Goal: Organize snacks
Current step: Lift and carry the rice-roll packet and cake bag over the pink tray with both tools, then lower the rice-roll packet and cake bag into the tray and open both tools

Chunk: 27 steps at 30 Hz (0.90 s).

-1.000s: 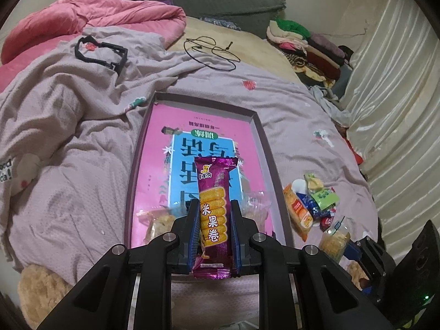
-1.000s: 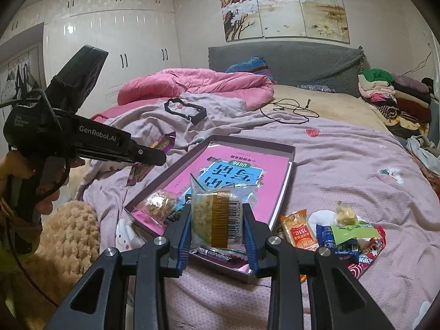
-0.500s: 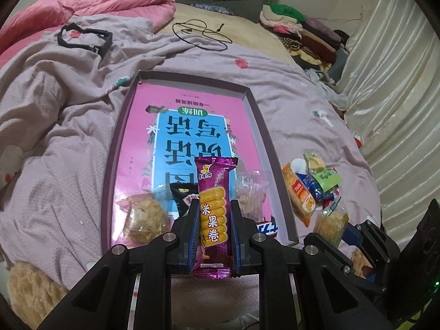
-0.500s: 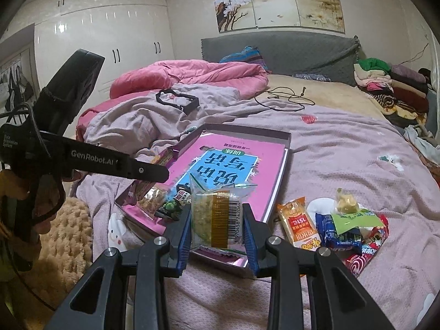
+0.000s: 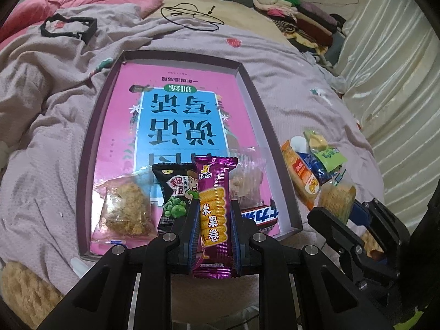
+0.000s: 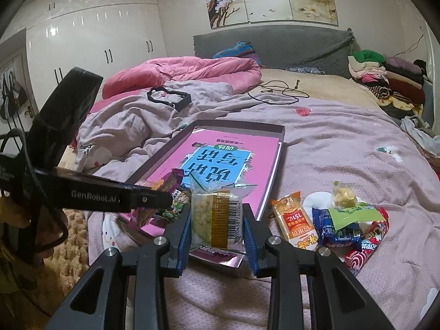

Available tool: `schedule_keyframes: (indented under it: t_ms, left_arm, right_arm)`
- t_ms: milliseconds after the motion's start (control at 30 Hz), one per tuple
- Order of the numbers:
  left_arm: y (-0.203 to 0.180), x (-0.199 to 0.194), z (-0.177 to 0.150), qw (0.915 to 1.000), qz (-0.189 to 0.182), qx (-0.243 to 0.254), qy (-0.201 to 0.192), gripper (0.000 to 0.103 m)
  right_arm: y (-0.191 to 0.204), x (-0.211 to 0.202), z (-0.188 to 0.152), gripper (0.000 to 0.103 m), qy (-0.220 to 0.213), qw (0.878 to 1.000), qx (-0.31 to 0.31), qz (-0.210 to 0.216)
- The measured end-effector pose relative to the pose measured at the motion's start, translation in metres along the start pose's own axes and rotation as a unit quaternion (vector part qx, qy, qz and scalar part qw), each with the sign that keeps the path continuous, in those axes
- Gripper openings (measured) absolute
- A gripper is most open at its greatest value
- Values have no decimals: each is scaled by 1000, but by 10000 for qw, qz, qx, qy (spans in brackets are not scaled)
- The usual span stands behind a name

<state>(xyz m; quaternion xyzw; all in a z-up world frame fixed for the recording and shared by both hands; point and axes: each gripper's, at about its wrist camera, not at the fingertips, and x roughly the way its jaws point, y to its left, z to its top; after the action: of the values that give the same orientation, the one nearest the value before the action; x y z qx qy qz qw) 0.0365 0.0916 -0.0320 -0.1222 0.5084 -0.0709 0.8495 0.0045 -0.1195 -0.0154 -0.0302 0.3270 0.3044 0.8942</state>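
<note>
The shallow box (image 5: 277, 148) on the bed has its far half free, only the flat pink book cover (image 5: 176, 115) showing there, while its near end is crowded by the clear crumb packet (image 5: 125, 211), the black pea packet (image 5: 176, 192) and the pale packets beside them. Right of the box, a heap of loose snacks (image 6: 338, 220) blocks the bedspread. Beyond the box lie a black frame (image 5: 68, 27) and a thin cable (image 5: 192, 16).

The left gripper (image 5: 213, 236) clamps a purple corn-roll snack packet (image 5: 214, 206) upright between its pads, over the near end of the shallow box (image 5: 264, 115). Just left of it lie a green-pea packet (image 5: 176, 192) and a clear floss-cake bag (image 5: 125, 209); loose snacks (image 5: 313, 165) sit to its right, outside the box.
</note>
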Motion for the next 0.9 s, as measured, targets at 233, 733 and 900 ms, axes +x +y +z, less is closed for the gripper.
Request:
schedule_keyframes:
  t_ms: [233,733,900]
  left_arm:
    - [5,7,1,9999,128,24,31,20]
    - [15,18,1,9996,282,-13,65,20]
    - [21,19,2,9994,352,-49,43,22]
  right_arm:
    - [-1,9,2,34,97,9999,90,32]
    - [3,33,1,34,375,9993,49,82]
    - [12,42,0,34,451,9988,-152,139]
